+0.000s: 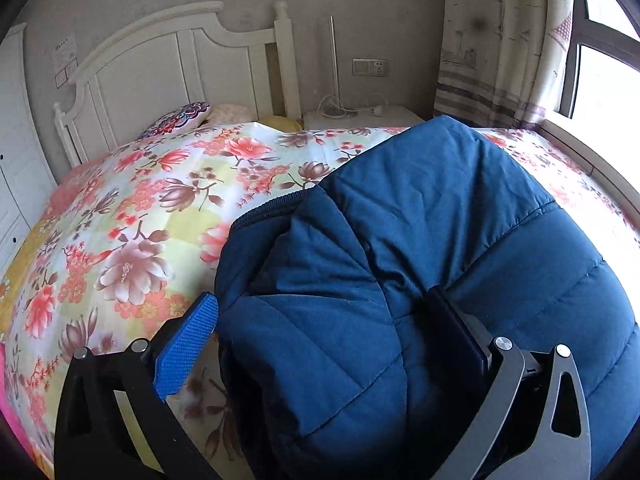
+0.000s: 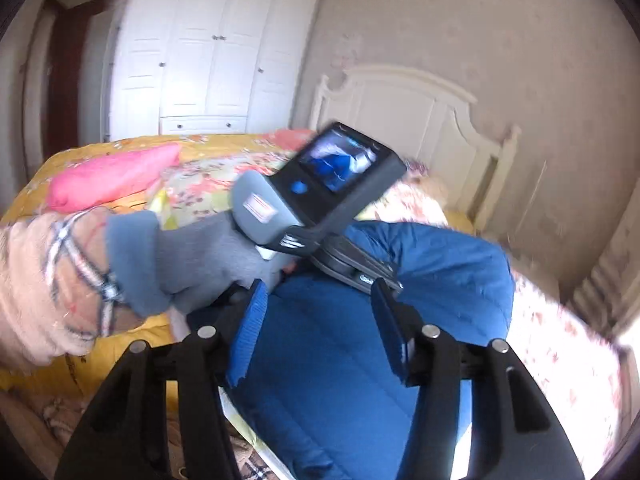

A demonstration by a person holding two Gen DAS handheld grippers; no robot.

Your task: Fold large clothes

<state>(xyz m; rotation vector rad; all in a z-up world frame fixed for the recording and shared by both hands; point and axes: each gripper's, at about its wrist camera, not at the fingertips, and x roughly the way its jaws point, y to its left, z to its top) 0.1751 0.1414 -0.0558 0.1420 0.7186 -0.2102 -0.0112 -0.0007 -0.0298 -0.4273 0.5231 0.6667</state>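
Left wrist view: jaws of the left gripper (image 1: 320, 312) are seen spread wide, with a thick fold of the dark blue quilted puffer jacket (image 1: 420, 248) bulging up between them. The right finger is pressed into the fabric; the blue textured pad (image 1: 186, 350) on the left finger is seen just beside the jacket edge, and contact there cannot be told. A firm clamp is not shown. The jacket is laid in a heap on the floral bedspread (image 1: 160, 200), towards the window side of the bed. A white wooden headboard (image 1: 172, 64) is seen behind, a white nightstand (image 1: 360, 117) beside it, and a patterned curtain (image 1: 500, 40) at the window.

Right wrist view (motion-blurred): jaws of the right gripper (image 2: 320, 326) are held apart, nothing gripped; the blue jacket (image 2: 440, 272) is seen below and beyond them, not touched by the pads. The left gripper's grey-and-black body (image 2: 320, 196) with its small screen is held by a grey-gloved hand (image 2: 192, 256) over the jacket, a beige sleeve with a plaid cuff (image 2: 52, 280) behind it. A pink pillow (image 2: 112, 176) is laid on the far side of the bed, a white wardrobe (image 2: 208, 48) behind it.
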